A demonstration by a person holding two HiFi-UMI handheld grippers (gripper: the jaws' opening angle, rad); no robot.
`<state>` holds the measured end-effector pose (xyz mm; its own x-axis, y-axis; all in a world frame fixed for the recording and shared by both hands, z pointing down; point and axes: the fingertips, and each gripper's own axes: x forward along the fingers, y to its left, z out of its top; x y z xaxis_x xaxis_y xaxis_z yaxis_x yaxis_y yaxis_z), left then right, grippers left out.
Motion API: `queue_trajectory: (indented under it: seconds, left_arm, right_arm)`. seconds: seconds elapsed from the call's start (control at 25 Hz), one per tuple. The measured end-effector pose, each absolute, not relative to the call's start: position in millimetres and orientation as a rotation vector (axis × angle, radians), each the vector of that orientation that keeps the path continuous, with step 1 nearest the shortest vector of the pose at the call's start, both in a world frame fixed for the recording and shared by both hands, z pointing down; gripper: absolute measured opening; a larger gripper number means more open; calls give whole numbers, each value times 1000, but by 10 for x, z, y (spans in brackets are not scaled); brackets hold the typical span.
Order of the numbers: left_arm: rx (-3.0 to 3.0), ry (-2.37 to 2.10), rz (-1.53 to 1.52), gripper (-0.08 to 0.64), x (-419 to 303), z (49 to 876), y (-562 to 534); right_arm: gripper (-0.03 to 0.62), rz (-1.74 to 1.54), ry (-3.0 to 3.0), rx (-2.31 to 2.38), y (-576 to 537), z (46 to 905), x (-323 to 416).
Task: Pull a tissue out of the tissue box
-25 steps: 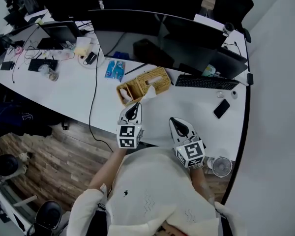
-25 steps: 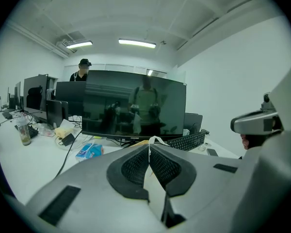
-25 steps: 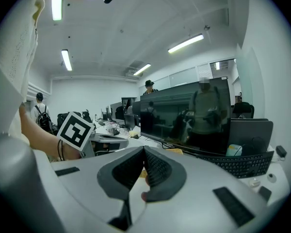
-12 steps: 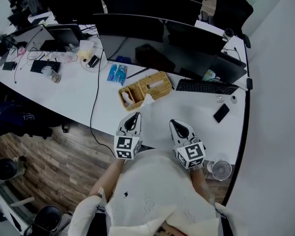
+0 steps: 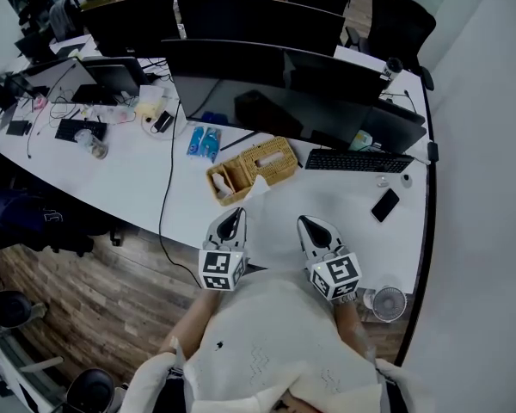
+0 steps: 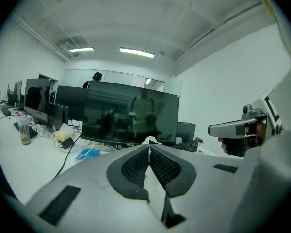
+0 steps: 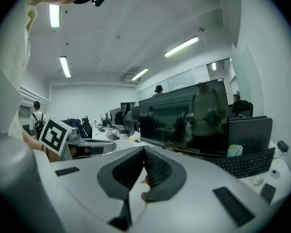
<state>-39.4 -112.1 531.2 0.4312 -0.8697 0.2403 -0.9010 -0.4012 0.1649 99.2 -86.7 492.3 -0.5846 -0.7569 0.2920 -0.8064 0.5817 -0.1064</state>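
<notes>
Left gripper, right gripper: shut, parallel.

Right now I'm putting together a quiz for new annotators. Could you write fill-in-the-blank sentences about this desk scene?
In the head view, the black computer keyboard lies to the ____ of the woven wicker tissue box. The left gripper has its fingers shut on a thin white ____. In the head view, the two blue packets lie to that box's ____.
Missing words: right; tissue; left.
</notes>
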Motion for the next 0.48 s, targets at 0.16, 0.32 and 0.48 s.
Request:
queue_trajectory:
  seconds: [0.16, 0.32, 0.48]
  left_arm:
    - [2444, -1548, 122, 13, -395, 5129, -1198]
    - [2459, -1564, 72, 12, -420, 4943, -1292]
    - [2489, -1571, 43, 12, -419, 4749, -1346]
  right_arm:
    - [2, 328, -2622, 1330, -947, 4783, 1053]
    - [2, 273, -2639, 1336, -1040, 4618, 1069]
    - [2, 222, -2666, 1336, -1096, 4424, 1065]
